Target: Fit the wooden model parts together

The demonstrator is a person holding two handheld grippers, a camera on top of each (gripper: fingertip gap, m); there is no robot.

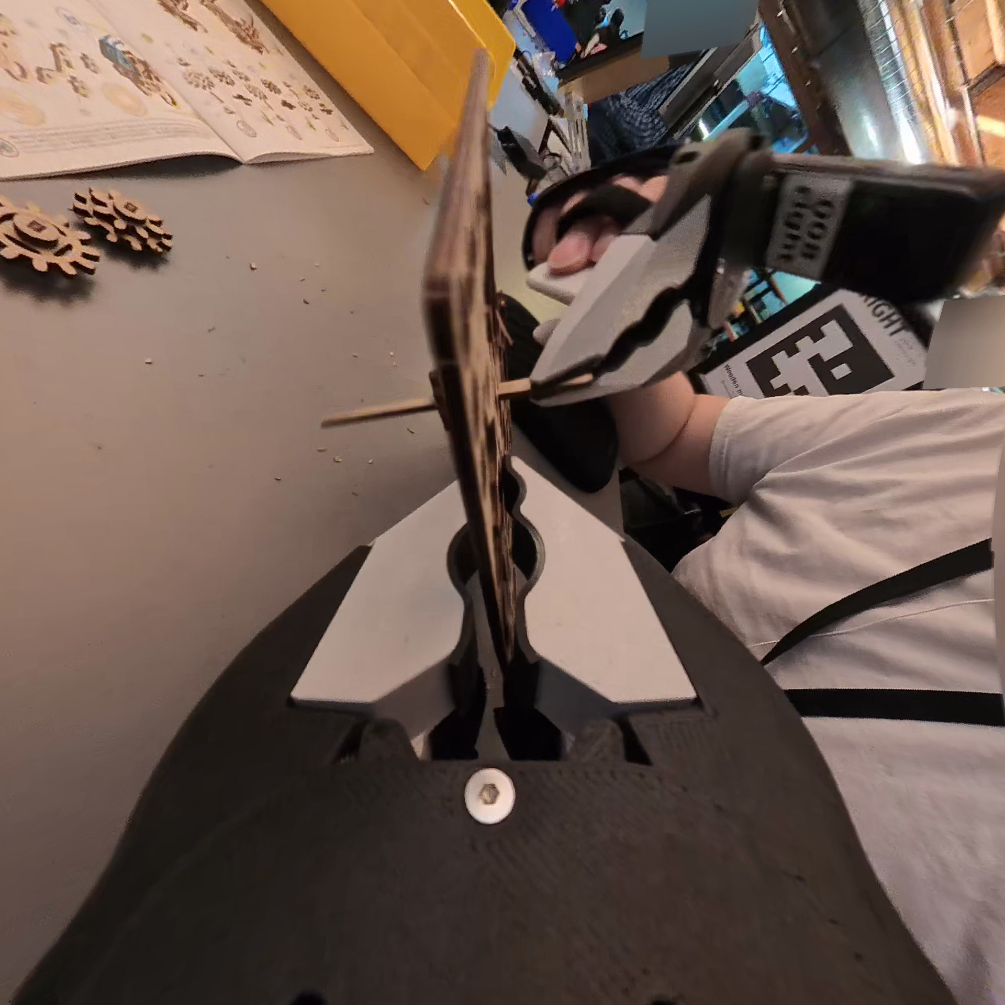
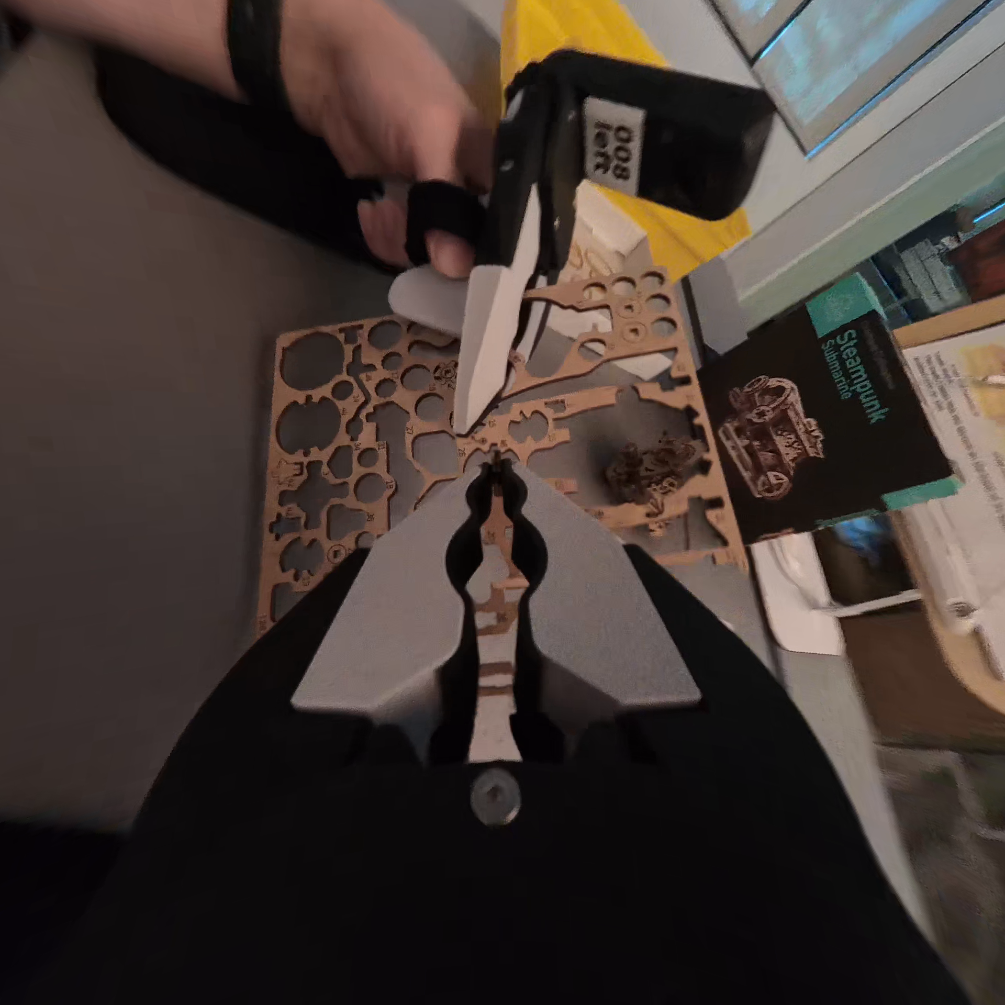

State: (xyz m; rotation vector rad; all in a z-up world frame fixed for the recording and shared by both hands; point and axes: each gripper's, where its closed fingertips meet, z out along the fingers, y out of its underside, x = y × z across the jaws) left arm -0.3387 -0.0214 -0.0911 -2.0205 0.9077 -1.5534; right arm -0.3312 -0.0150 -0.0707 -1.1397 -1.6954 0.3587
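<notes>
A: Why does the left gripper hold the wooden sheet on edge at frame centre?

B: Its fingers clamp it so the right gripper, closed on the thin stick, probably pushes through a hole.

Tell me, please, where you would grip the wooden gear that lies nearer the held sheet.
Probably across its toothed rim, from above: the wooden gear lies flat on the table, so only its edges offer purchase. Close along the line that avoids the neighbouring gear.
</notes>
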